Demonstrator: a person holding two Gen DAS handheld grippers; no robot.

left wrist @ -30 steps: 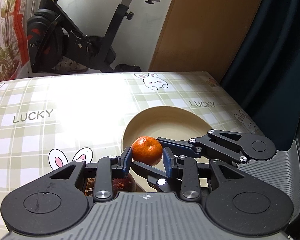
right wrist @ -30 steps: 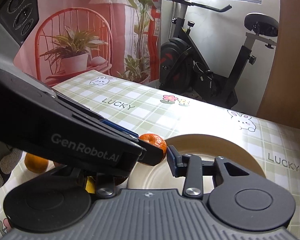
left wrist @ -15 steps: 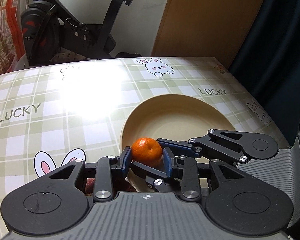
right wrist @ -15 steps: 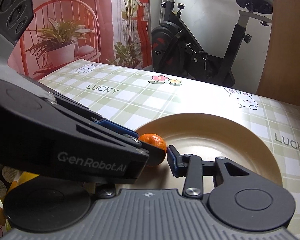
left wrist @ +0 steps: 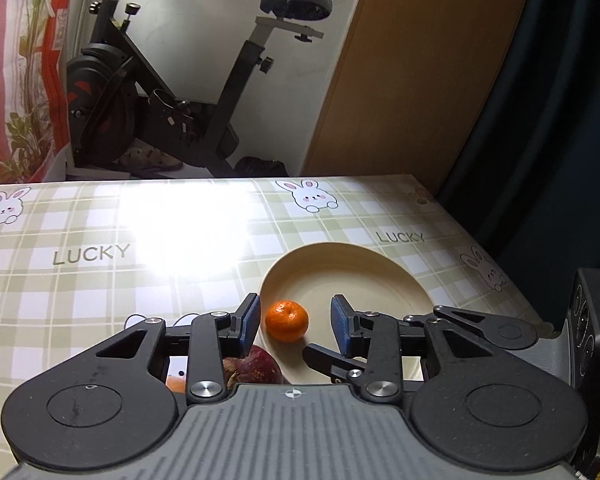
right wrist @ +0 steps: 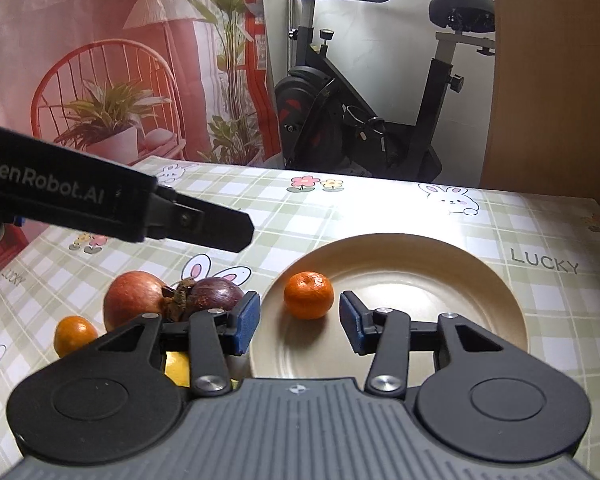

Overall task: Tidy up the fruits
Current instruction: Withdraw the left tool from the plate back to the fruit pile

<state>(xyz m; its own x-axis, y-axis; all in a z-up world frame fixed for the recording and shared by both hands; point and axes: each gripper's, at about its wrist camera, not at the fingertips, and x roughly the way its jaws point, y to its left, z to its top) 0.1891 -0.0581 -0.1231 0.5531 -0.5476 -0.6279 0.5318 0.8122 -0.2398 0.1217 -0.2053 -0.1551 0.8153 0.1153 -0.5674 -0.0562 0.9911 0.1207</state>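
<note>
Tangerine [right wrist: 309, 294] sits alone in the cream plate [right wrist: 480, 280]. Both the left gripper [left wrist: 295, 320] and right gripper [right wrist: 299, 322] gape wide, empty. Mangosteen [right wrist: 212, 294], apple [right wrist: 134, 298] and another tangerine [right wrist: 74, 334] crowd beside the plate's left rim.

Left gripper [left wrist: 295, 326]: black linkage arms, silver screws, blue pads [left wrist: 250, 322], ribbed grey housing with a crosshair mark.
Right gripper [right wrist: 299, 322]: matching black arms, silver screws, blue pads [right wrist: 247, 319], grey ribbed base.
Marking: white "GenRobot.AI" lettering on the left gripper's black side.
</note>
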